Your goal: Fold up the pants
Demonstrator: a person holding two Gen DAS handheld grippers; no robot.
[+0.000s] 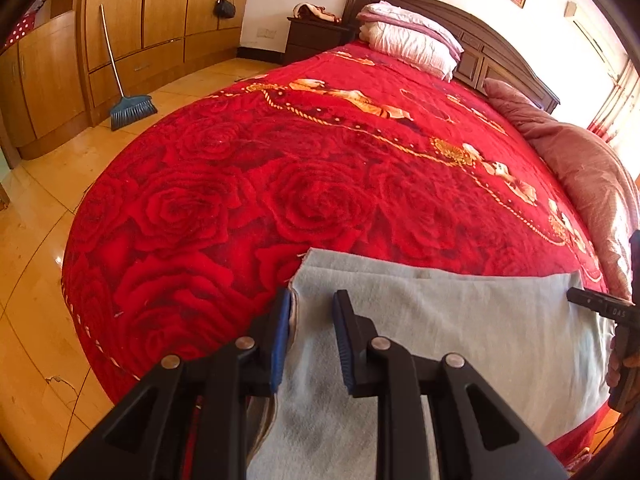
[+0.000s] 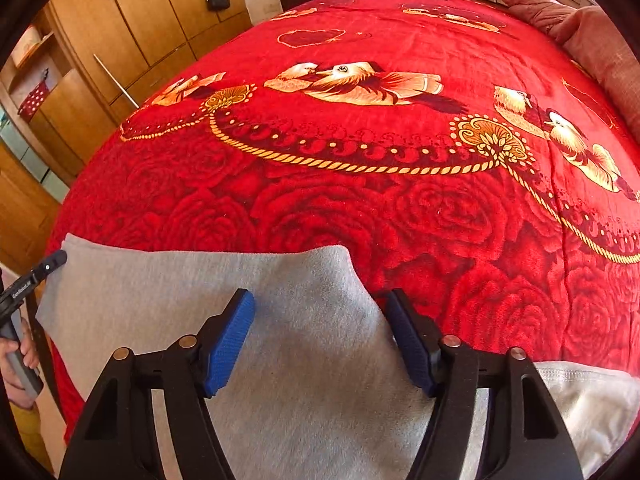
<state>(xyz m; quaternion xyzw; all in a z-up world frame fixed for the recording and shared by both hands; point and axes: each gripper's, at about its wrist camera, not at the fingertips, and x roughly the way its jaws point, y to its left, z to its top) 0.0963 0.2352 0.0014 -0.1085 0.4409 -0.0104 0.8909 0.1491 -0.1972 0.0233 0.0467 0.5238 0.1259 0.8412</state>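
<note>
Light grey pants (image 1: 440, 320) lie flat on the red rose bedspread (image 1: 280, 184) at the near edge of the bed. My left gripper (image 1: 312, 300) is open, its blue pads straddling the pants' left edge just above the cloth. My right gripper (image 2: 320, 300) is open wide over the right part of the pants (image 2: 200, 288), one pad over the grey cloth, the other at its right edge. Each gripper also shows at the edge of the other's view: the right in the left wrist view (image 1: 600, 306), the left in the right wrist view (image 2: 48, 266).
White pillows (image 1: 412, 40) and a pink quilt (image 1: 580, 160) lie at the bed's head and far right side. A broom (image 1: 128, 104) leans on the wooden wardrobe (image 1: 132, 20) across the tiled floor on the left. A dark nightstand (image 1: 316, 36) stands by the headboard.
</note>
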